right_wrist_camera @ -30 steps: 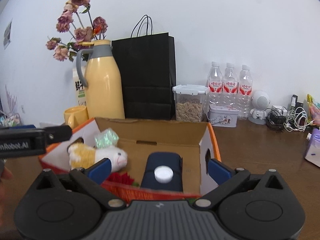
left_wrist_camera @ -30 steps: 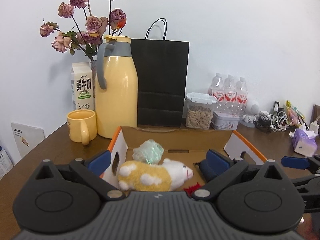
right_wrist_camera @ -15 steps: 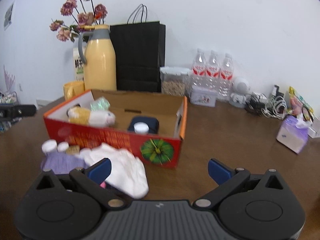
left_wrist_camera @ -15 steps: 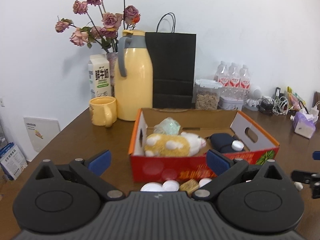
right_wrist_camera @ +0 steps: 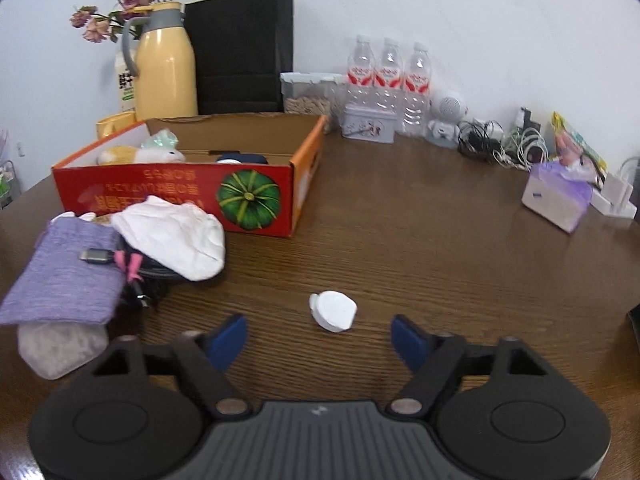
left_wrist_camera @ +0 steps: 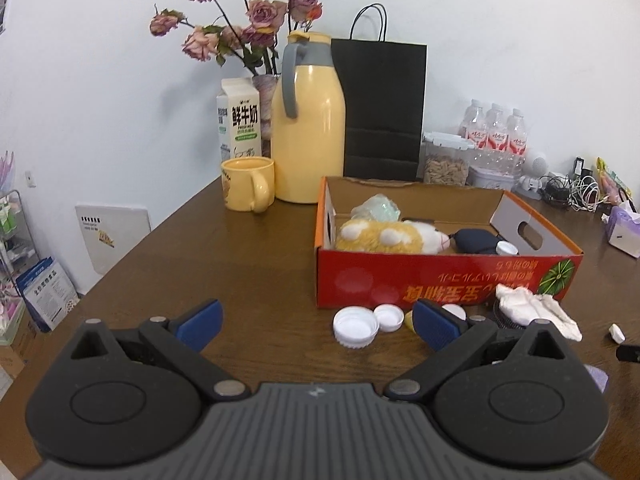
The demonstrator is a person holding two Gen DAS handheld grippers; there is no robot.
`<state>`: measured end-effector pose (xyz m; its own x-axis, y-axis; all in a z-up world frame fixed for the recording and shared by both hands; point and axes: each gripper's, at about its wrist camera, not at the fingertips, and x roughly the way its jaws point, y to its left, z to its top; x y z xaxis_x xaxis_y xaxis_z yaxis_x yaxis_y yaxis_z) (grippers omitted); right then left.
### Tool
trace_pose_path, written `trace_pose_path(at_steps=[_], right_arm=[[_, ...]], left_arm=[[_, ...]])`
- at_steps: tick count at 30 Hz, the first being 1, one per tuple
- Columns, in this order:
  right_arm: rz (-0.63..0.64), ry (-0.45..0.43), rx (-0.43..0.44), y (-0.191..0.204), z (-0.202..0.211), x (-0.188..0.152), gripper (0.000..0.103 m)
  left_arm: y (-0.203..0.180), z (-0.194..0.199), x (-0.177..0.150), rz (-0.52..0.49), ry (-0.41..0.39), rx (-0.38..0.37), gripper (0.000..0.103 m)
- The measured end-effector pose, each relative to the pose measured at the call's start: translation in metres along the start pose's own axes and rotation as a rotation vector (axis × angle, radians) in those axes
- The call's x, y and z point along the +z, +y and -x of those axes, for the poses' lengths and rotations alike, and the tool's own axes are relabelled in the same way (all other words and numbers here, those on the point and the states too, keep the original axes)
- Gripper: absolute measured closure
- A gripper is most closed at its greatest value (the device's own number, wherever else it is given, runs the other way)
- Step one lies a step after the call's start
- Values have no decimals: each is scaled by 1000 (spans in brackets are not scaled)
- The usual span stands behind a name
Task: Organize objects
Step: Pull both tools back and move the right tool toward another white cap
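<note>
Plush toy (left_wrist_camera: pixel 384 236) and dark pouch (left_wrist_camera: pixel 474 240) already lie in the red box (left_wrist_camera: pixel 440 280); caps (left_wrist_camera: pixel 356 326), cloths and purple pouch (right_wrist_camera: pixel 60 276) remain outside. Left gripper (left_wrist_camera: pixel 316 320) spread, empty; right gripper (right_wrist_camera: pixel 320 336) closing around a white cap (right_wrist_camera: pixel 334 311), not yet touching.

Purple pouch (left_wrist_camera: pixel 598 378) mostly hidden; cropped

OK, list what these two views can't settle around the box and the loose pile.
- Small yellow item, left wrist view: hidden behind a gripper finger.
- Cable, right wrist view: mostly under the white cloth and purple pouch.
- Dark blue pouch in the red box: cut off by its front wall.
</note>
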<state>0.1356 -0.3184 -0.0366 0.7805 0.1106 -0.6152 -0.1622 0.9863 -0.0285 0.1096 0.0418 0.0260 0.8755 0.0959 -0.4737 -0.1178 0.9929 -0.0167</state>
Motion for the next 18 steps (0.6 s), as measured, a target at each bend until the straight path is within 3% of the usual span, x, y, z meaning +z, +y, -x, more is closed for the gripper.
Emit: trace_pose_path(at_steps=[4, 12, 18], right_arm=[[-10, 10, 9, -2, -13, 3, 42], [-20, 32, 37, 0, -31, 10, 78], [-15, 24, 47, 2, -28, 8, 80]], left_arm=[[3, -4, -4, 6, 22, 12, 0], [10, -11, -9, 20, 45, 28, 0], [11, -18, -10, 23, 58, 26, 0]])
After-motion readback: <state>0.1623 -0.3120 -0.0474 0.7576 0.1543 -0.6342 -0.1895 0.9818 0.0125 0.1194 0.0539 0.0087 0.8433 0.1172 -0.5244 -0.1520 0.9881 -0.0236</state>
